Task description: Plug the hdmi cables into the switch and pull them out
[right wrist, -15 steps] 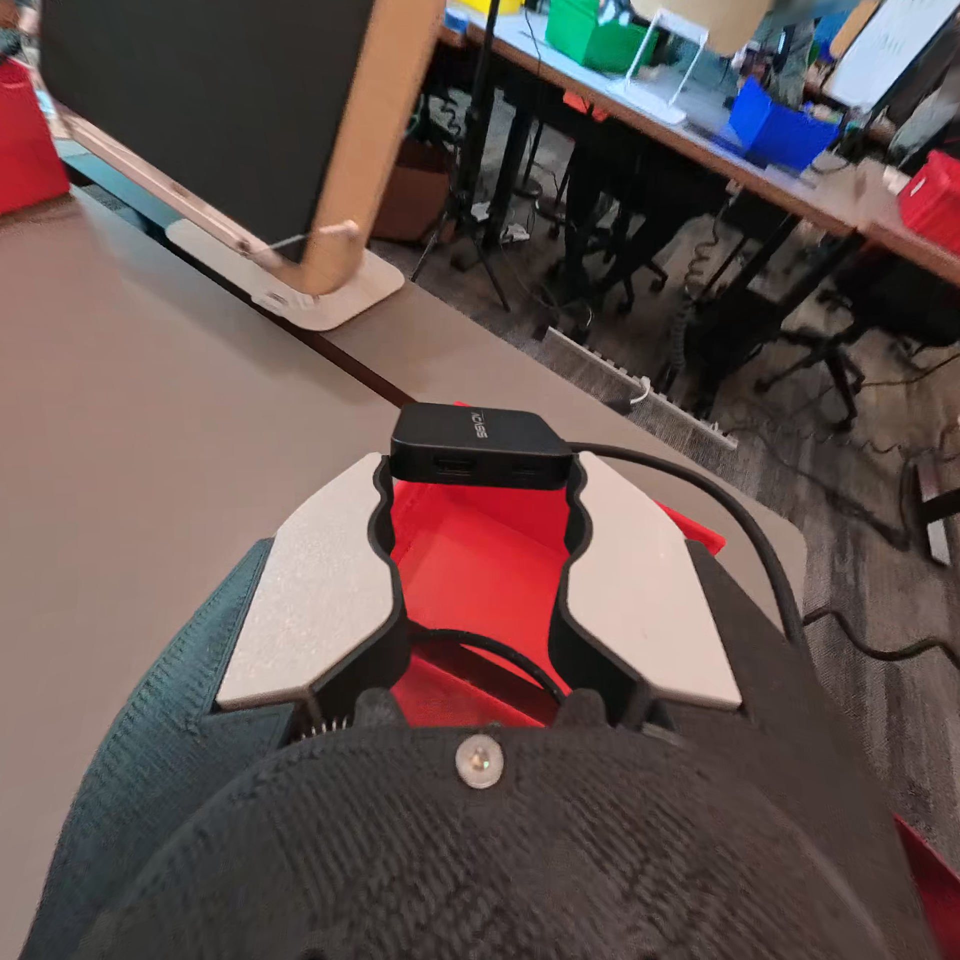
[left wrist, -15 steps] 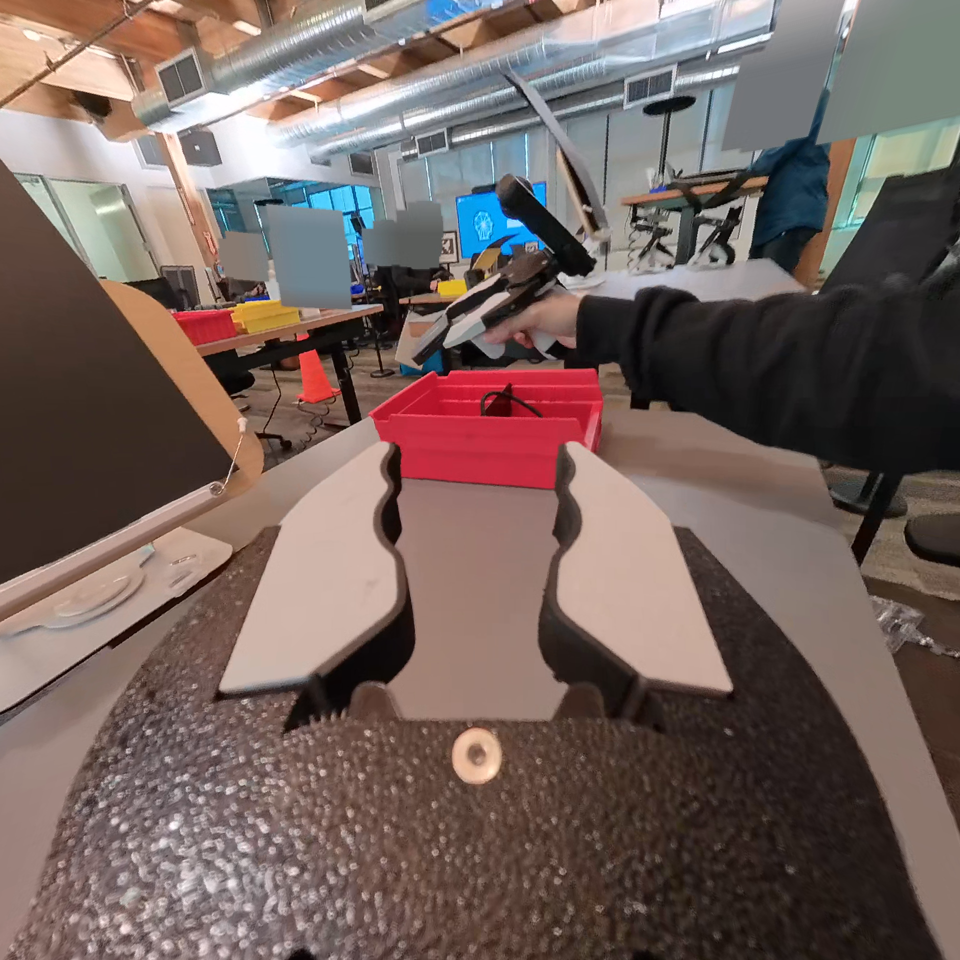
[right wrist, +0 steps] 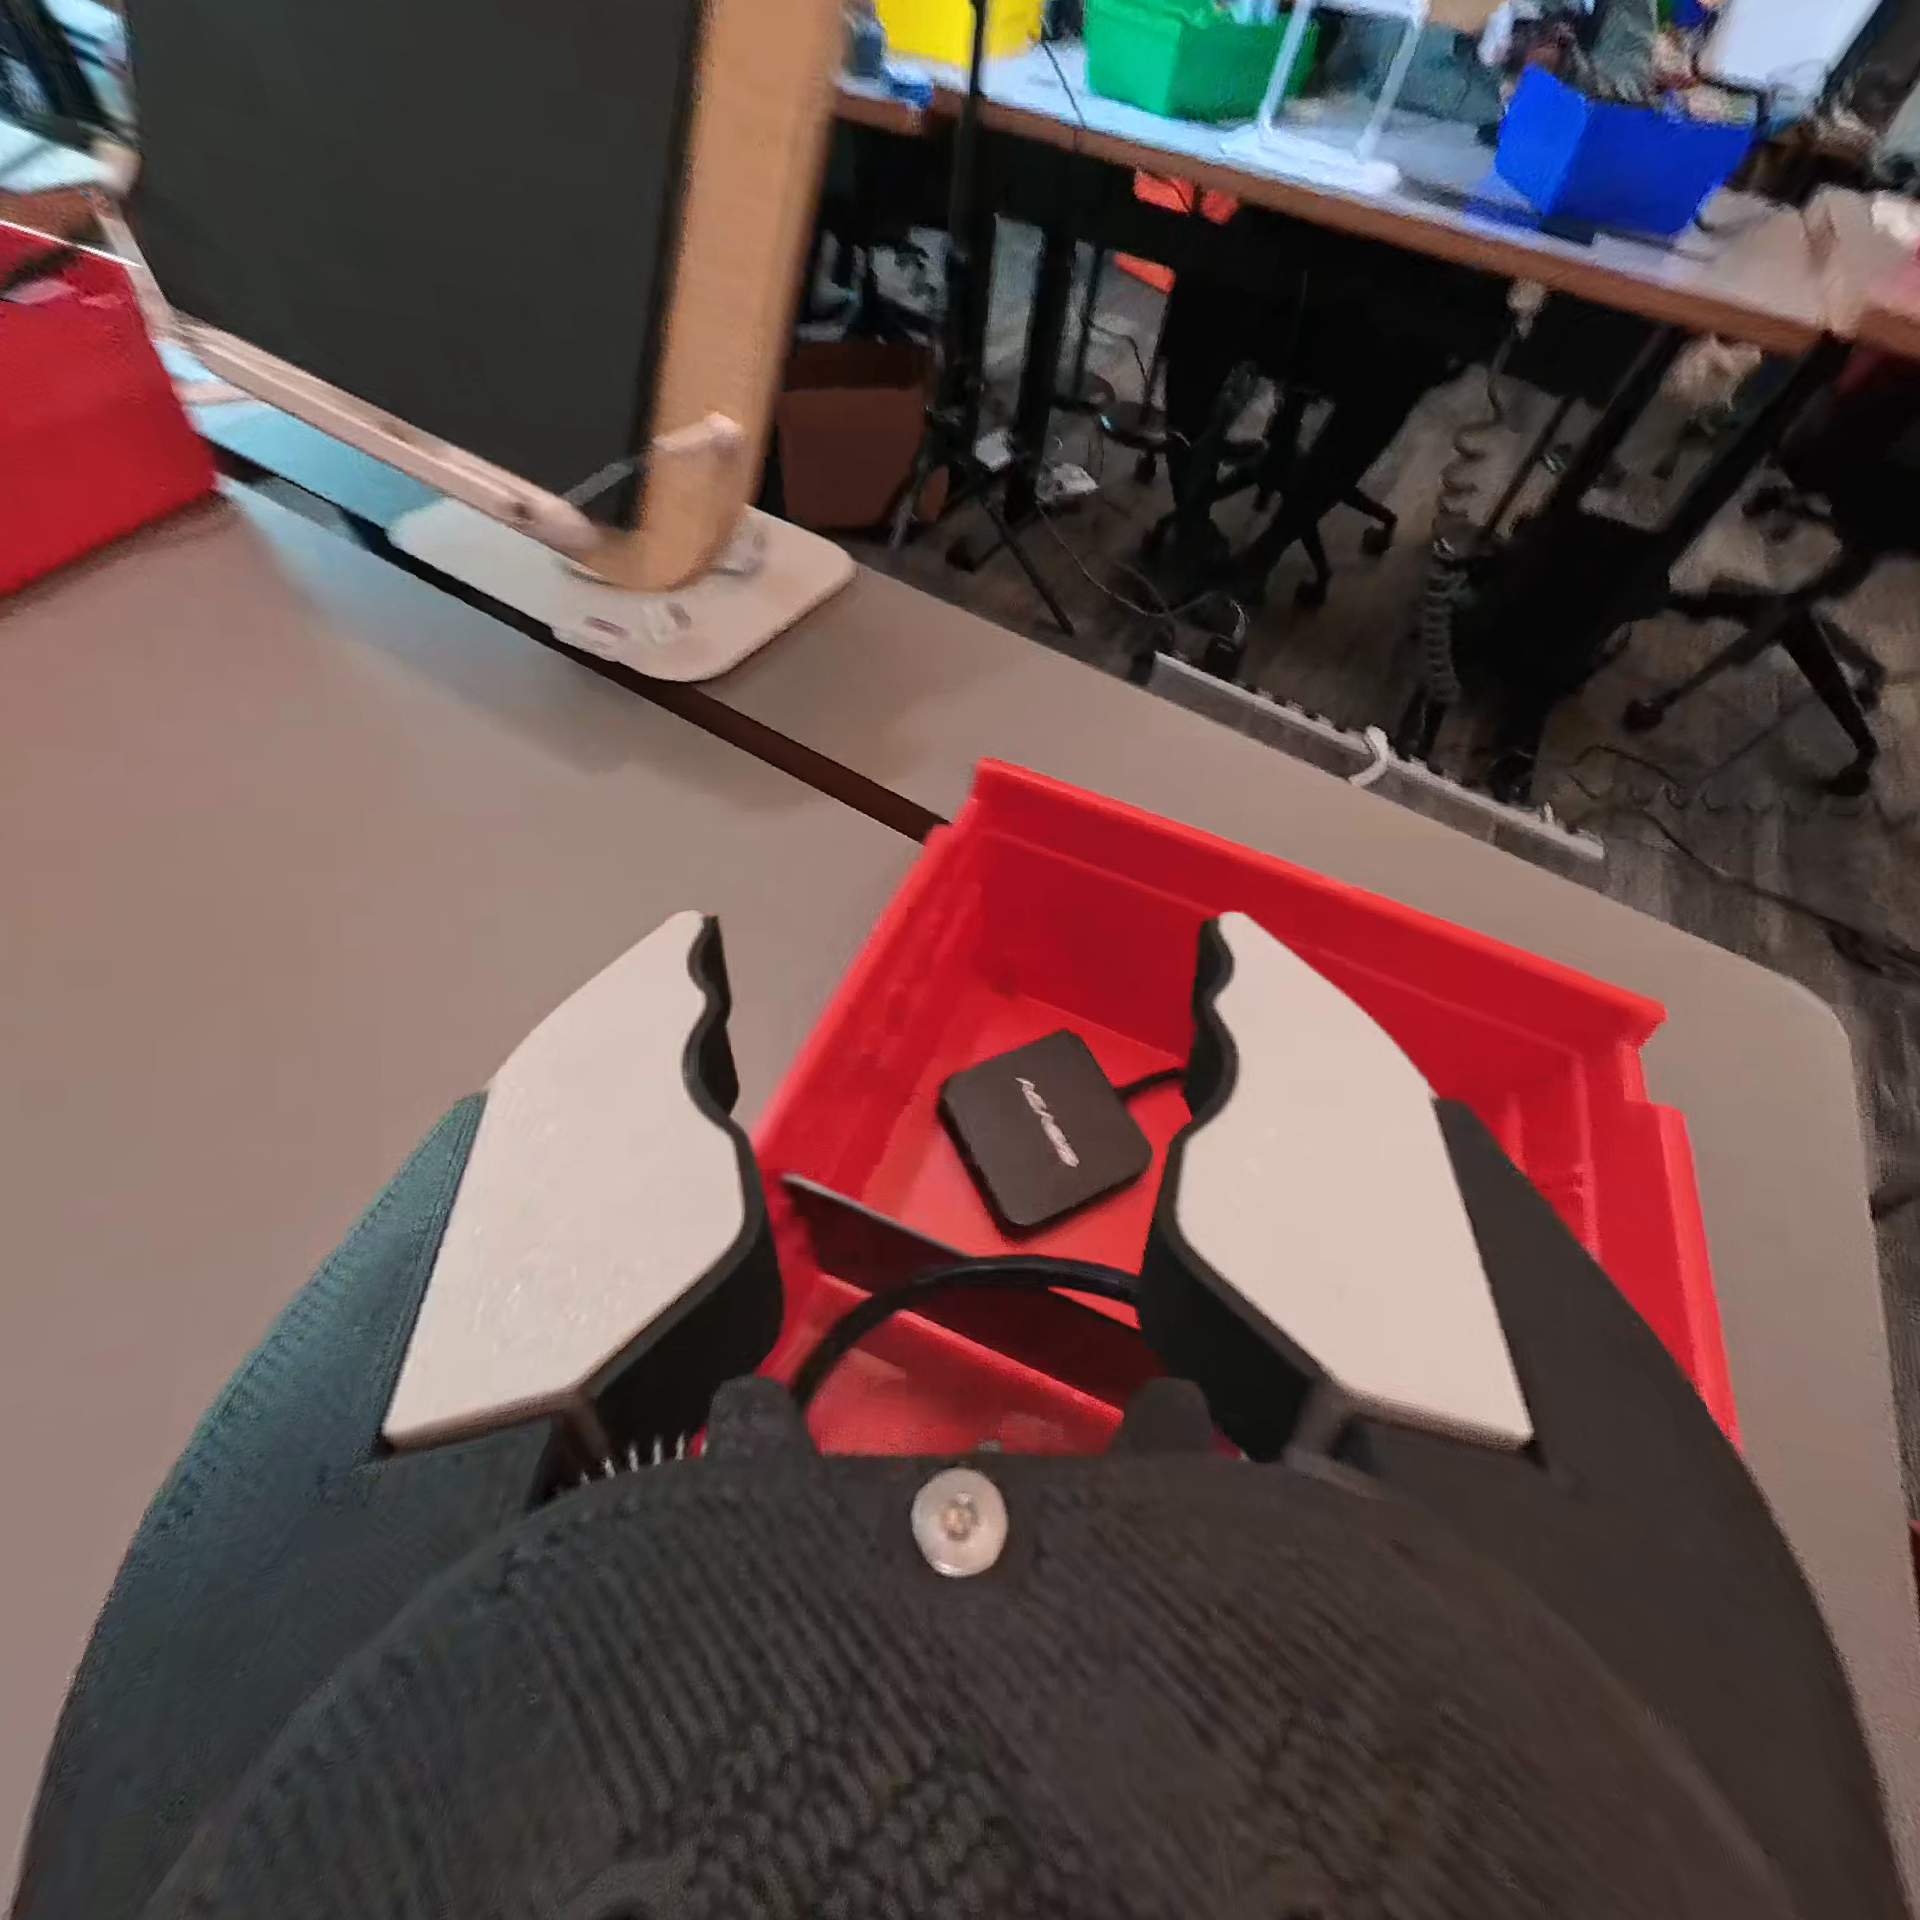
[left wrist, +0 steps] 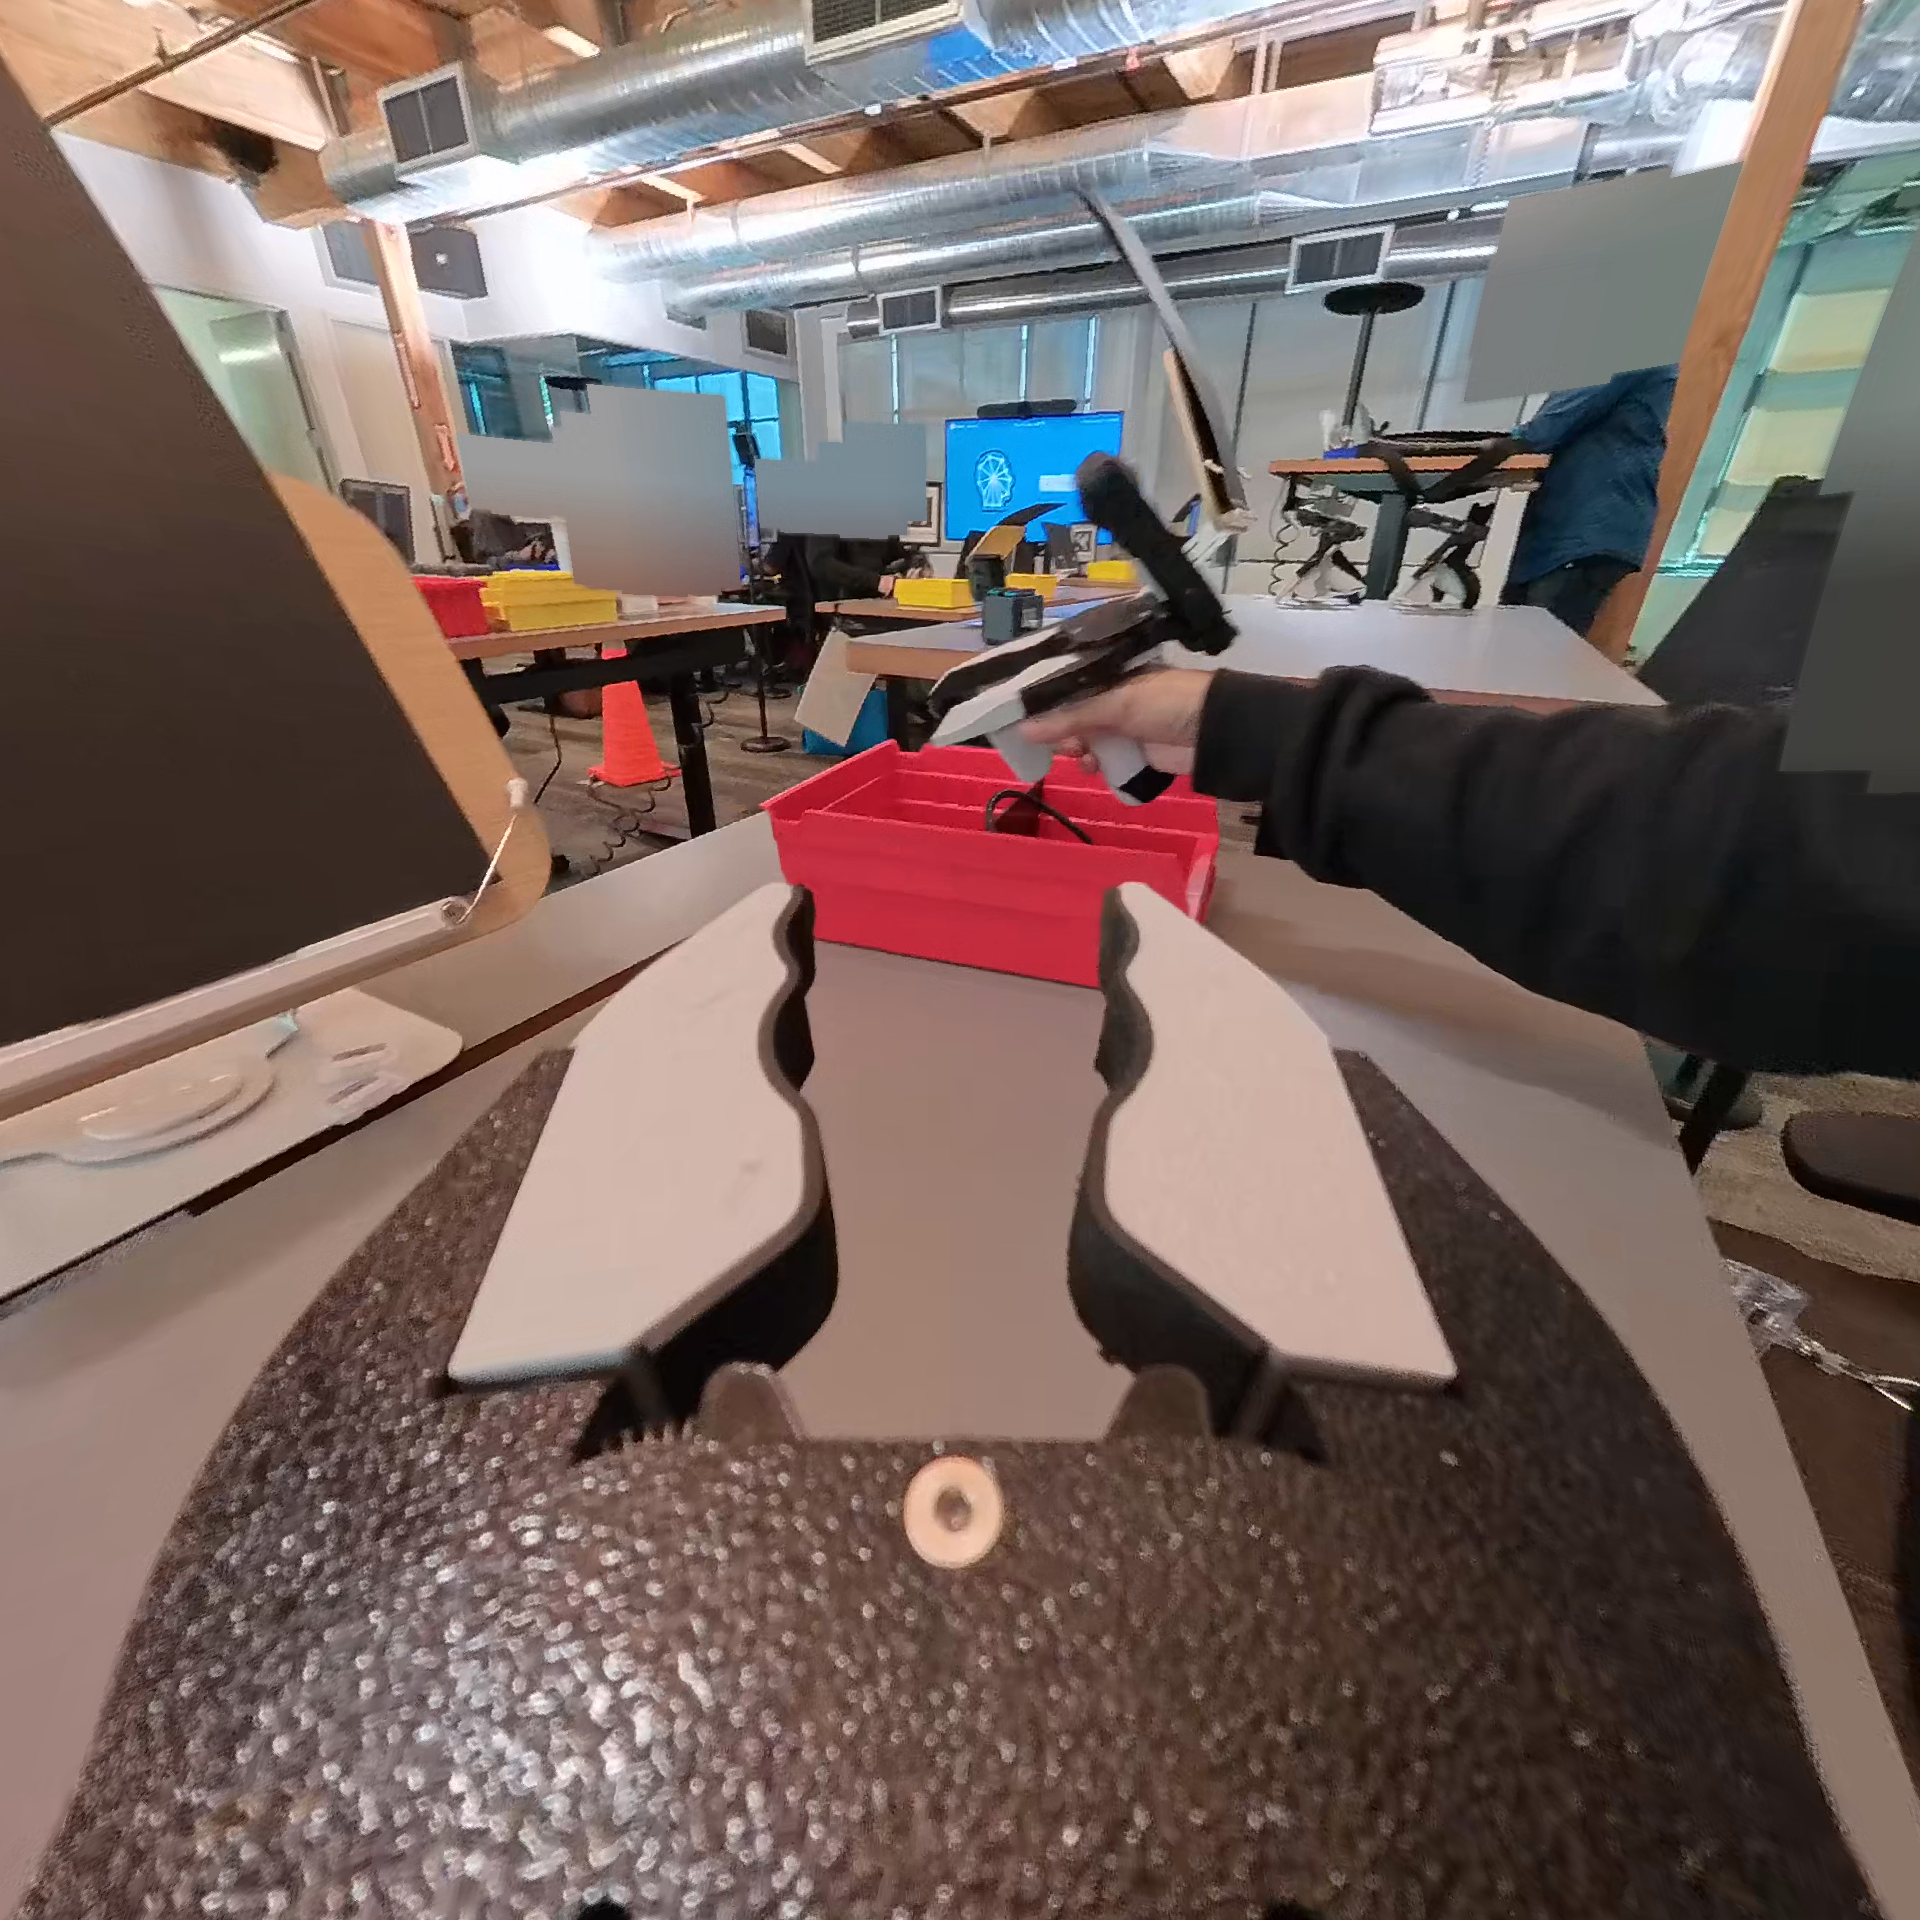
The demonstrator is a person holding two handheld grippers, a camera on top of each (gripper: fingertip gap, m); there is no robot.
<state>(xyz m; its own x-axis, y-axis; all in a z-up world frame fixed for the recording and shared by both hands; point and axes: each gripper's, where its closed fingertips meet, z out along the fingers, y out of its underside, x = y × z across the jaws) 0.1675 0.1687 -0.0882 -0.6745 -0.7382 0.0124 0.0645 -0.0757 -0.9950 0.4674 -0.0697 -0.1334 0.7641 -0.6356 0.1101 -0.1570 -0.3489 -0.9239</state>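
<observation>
Both claws gape empty, the right claw (right wrist: 961, 1039) above the red bin (right wrist: 1475, 997) where the black HDMI switch (right wrist: 1044, 1132) lies flat at frame centre, left claw (left wrist: 951, 956) idle over the counter (left wrist: 1382, 966); its looped cable (right wrist: 966, 1283) could snag a descending finger.

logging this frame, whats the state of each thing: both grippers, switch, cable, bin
left gripper: open, empty, over the table
right gripper: open, empty, above the bin
switch: lying flat in the bin
cable: loose in the bin
red bin: upright on the table
</observation>
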